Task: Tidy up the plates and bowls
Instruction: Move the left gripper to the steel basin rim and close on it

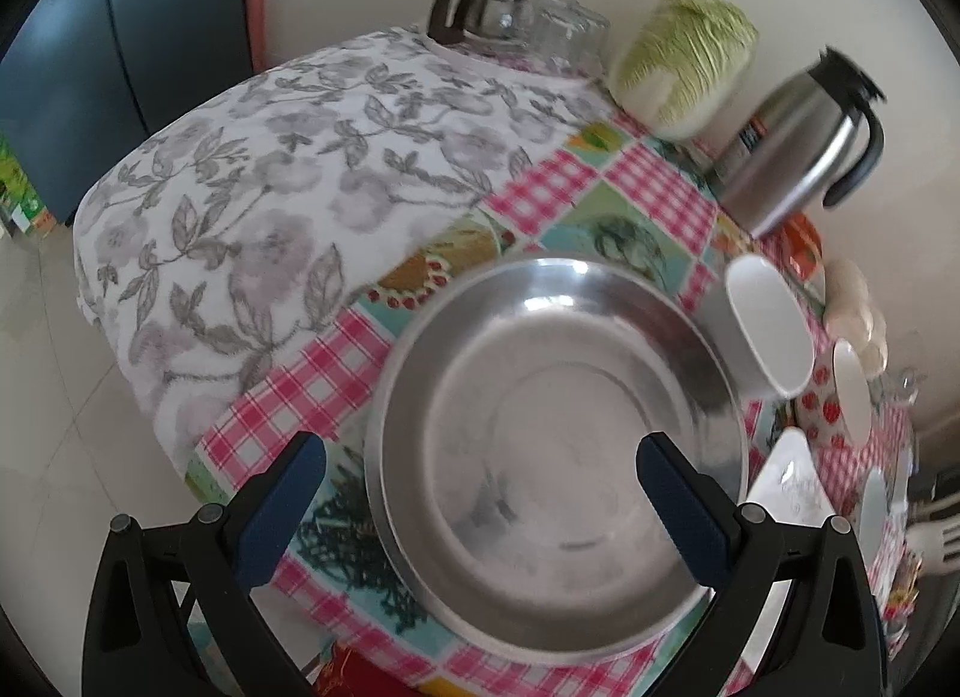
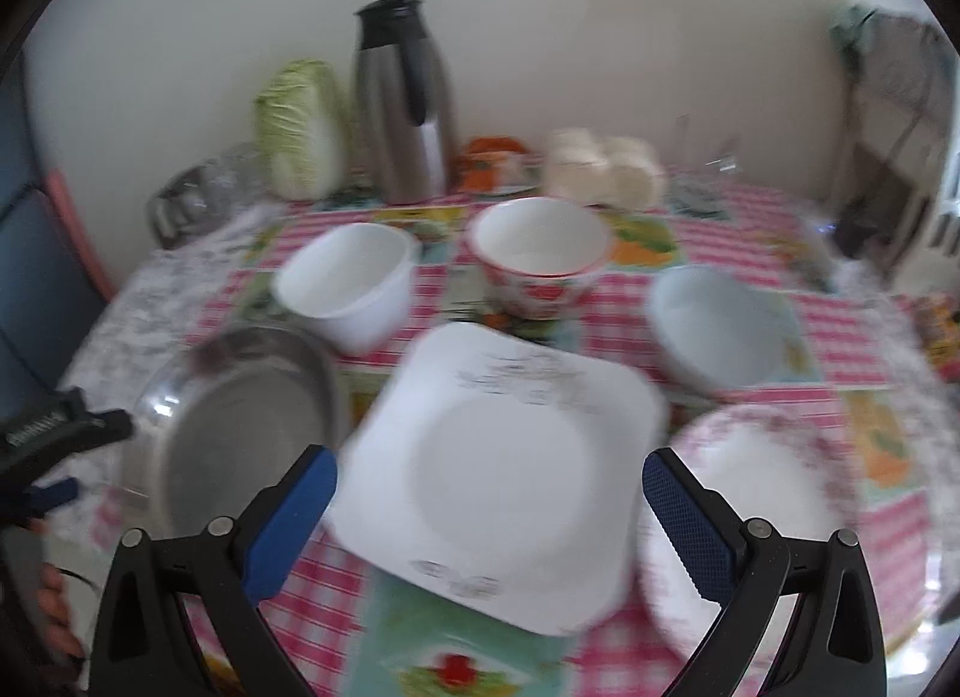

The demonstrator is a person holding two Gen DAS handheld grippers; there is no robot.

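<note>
A steel plate (image 1: 558,445) lies on the checked tablecloth right before my open left gripper (image 1: 480,493), which hovers over its near rim; it also shows in the right wrist view (image 2: 240,427). My open, empty right gripper (image 2: 489,511) hovers over a square white plate (image 2: 504,469). Behind that plate stand a white bowl (image 2: 354,283), a red-patterned bowl (image 2: 540,259) and a pale bowl (image 2: 720,325). A round pink-rimmed plate (image 2: 756,505) lies at the right. The left gripper (image 2: 54,457) shows at the left edge of the right wrist view.
At the back stand a steel thermos (image 2: 402,103), a cabbage (image 2: 300,127), upturned glassware (image 1: 516,19), a food dish (image 2: 492,163) and buns (image 2: 606,169). A floral cloth (image 1: 270,187) covers the table's left end. The table edge drops to a tiled floor (image 1: 48,397).
</note>
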